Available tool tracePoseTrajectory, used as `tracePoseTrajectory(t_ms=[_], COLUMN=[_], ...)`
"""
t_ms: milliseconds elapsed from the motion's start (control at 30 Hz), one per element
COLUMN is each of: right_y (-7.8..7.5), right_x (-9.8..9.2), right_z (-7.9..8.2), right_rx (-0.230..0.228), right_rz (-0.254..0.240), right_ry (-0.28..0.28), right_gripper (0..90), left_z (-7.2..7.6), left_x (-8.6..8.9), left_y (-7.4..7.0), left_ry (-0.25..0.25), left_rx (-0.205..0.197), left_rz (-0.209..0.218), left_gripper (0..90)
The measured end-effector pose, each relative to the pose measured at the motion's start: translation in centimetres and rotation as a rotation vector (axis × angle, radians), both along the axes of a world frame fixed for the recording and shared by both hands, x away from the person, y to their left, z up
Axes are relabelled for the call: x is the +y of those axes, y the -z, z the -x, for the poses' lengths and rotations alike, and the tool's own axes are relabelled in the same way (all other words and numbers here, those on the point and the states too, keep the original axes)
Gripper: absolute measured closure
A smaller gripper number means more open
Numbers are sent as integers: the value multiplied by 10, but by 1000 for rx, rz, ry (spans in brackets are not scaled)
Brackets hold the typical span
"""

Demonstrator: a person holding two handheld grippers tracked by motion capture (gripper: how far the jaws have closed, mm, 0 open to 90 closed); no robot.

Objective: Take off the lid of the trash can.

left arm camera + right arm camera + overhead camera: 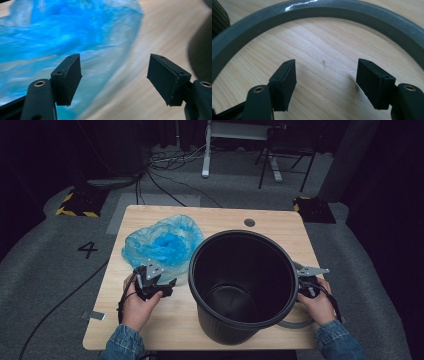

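Blue bag point(162, 242) and black bin point(242, 285) are readied on a wooden tabletop point(150, 320) for lining.
The bag is seen crumpled just left of the upright bin, with a grey ring point(317, 11) lying flat by the bin's right side. The left claw point(113, 77) is held spread and empty at the bag's near edge; the right claw point(324, 82) is spread, empty, above the ring. Pinching the bag's edge is judged the next move, with the film caught cleanly between the pads.
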State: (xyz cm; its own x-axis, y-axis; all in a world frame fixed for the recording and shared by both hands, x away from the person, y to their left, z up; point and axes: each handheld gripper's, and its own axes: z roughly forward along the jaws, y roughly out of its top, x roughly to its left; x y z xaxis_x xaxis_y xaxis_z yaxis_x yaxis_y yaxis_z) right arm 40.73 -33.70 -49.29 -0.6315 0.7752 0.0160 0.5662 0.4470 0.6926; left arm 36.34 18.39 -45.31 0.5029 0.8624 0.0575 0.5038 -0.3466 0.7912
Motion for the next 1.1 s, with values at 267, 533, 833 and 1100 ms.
tracePoseTrajectory(t_ms=[267,533,833,1100], right_y=[6,10,10,10], right_x=[9,8,8,8], right_z=[-2,-1,-1,-1], right_rx=[-37,-64,-64,-64], right_rz=[3,-19,-20,-20], right_ry=[-2,-1,-2,-4], right_gripper=[278,266,266,265], left_z=[-24,-50,-56,-35], left_x=[13,26,28,27], left_y=[-1,23,43,42], left_ry=[-54,-91,-83,-51], left_rx=[-46,-9,92,136], left_rz=[-24,-14,-57,-90], left_gripper=[257,262,312,330])
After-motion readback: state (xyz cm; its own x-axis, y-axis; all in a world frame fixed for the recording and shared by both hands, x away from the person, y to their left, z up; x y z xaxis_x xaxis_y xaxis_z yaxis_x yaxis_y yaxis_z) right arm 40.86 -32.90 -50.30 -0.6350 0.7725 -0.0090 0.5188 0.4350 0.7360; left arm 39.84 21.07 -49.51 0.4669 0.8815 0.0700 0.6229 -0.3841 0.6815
